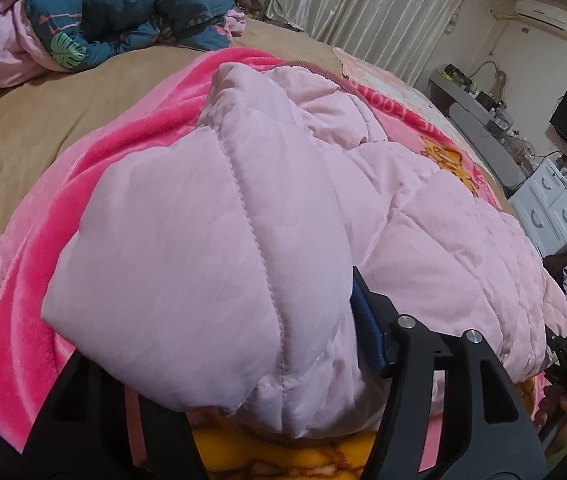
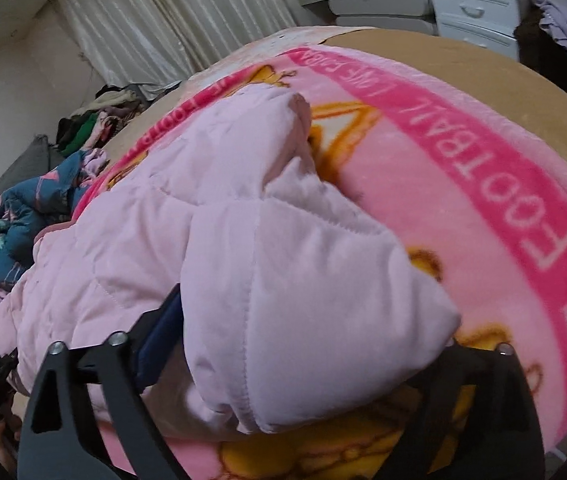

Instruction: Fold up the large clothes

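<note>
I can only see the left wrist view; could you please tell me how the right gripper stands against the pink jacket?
Observer: The right gripper has its jaws spread wide, with a folded edge of the pink quilted jacket lying between them.
Operator: Thank you. What lies under that fold?
Observer: The pink blanket; on that side its border plainly reads FOOTBALL.
Operator: Does the jacket's inside show anywhere?
Observer: Yes, a pale fleecy lining shows where the fold opens.

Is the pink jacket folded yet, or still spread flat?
Partly folded. The pink jacket lies bunched on the blanket, padded panels doubled over each other in both views, not a neat bundle yet.
</note>
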The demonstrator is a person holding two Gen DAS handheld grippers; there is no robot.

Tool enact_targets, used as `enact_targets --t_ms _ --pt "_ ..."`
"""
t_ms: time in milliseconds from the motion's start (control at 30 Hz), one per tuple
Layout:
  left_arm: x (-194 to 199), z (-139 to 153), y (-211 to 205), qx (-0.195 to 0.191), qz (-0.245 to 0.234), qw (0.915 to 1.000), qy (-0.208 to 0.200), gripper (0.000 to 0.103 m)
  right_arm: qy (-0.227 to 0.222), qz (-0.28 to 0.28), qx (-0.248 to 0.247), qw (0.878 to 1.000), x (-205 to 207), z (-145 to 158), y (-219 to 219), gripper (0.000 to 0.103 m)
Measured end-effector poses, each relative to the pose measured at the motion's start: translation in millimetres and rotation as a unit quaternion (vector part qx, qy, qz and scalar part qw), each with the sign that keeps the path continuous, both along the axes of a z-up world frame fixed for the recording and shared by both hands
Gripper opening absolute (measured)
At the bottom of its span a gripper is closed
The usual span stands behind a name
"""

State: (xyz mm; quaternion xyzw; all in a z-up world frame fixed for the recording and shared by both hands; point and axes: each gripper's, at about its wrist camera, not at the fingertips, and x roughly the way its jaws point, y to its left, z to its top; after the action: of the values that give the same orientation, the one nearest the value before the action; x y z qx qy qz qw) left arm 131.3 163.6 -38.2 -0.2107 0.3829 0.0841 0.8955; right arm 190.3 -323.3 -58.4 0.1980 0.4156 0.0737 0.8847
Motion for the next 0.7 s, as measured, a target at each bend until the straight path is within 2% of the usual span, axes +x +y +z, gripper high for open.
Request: enact_targets --t_ms 133,367,567,700 --pt "-5 2 -1 0.001 0.002 1.0000 0.003 0.057 -0.008 -0.005 -0.017 1.000 -10 1 -5 0.098" --pt "-28 15 -5 0.009 0.003 1.0000 0.000 0.080 -0.066 -0.014 -0.062 0.996 -48 32 -8 0.099" --pt "-60 29 -16 0.016 0.002 0.9996 -0.024 0.080 -0.130 0.014 -0.100 0.986 -90 59 5 0.099" --pt "-80 42 -28 0.028 -0.002 0.9986 -0.045 0.080 -0.158 0.034 -0.108 0.981 -113 74 13 0.099"
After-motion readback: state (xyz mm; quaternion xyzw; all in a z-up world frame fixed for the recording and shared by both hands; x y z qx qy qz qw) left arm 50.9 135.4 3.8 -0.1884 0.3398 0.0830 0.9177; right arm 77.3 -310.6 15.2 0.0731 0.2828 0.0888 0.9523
